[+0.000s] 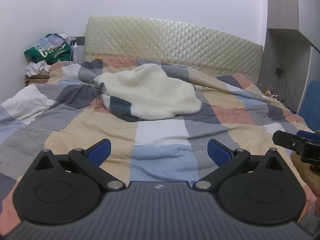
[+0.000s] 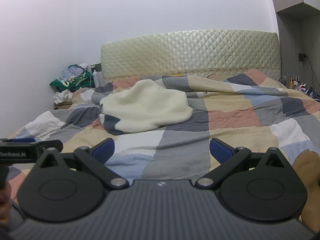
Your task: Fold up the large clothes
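Note:
A cream fleece garment (image 1: 152, 94) with dark blue-grey patches lies crumpled in the middle of the bed, on a checked quilt (image 1: 80, 124). It also shows in the right wrist view (image 2: 146, 108). My left gripper (image 1: 159, 152) is open and empty, above the near part of the quilt, well short of the garment. My right gripper (image 2: 162, 150) is open and empty too, beside the left one. The right gripper's finger shows at the right edge of the left wrist view (image 1: 294, 144). The left gripper's body shows at the left edge of the right wrist view (image 2: 30, 148).
A quilted cream headboard (image 1: 172, 42) stands against the white wall. A pile of clothes and a green bag (image 1: 48, 54) sit on a bedside stand at the far left. A grey cabinet (image 1: 284, 56) and small bottles (image 2: 296, 83) are at the right.

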The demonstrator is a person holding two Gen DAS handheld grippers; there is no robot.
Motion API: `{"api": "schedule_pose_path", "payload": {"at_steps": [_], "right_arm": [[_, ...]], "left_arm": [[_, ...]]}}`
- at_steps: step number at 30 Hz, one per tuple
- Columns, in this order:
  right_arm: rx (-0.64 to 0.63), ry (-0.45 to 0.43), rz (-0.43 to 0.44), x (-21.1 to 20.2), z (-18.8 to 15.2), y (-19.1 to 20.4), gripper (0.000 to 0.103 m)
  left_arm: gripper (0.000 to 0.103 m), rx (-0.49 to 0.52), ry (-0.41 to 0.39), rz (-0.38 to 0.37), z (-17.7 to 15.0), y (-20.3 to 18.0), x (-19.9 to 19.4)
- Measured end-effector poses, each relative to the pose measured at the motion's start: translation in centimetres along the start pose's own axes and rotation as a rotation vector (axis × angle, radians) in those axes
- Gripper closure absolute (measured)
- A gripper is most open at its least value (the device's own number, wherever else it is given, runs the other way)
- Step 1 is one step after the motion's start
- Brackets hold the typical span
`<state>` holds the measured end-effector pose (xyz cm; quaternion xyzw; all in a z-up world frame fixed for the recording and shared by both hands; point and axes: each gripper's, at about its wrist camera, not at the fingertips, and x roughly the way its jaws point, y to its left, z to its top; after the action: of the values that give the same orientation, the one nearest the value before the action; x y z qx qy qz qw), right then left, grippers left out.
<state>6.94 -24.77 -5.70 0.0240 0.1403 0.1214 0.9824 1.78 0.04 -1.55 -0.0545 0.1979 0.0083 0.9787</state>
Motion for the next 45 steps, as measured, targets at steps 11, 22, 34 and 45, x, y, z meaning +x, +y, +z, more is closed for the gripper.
{"api": "schedule_pose_path", "payload": {"at_steps": [11, 22, 34, 45], "right_arm": [[0.008, 0.026, -0.008, 1.5, 1.5, 0.0, 0.0], [0.05, 0.074, -0.015, 8.0, 6.7, -1.5, 0.0], [0.241, 0.228, 0.082, 25.0, 7.4, -7.7, 0.0], [0.297, 0.314, 0.133, 42.6, 3.7, -10.4, 0.0]], "left_arm": [[0.0, -0.003, 0.035, -0.011, 2.4, -0.1, 2.5], [0.0, -0.096, 0.101, 0.023, 8.7, 1.7, 10.1], [0.0, -0.118, 0.248, 0.088, 9.8, 5.3, 27.7], [0.001, -0.368, 0.273, -0.011, 6.9, 12.7, 41.5]]}}
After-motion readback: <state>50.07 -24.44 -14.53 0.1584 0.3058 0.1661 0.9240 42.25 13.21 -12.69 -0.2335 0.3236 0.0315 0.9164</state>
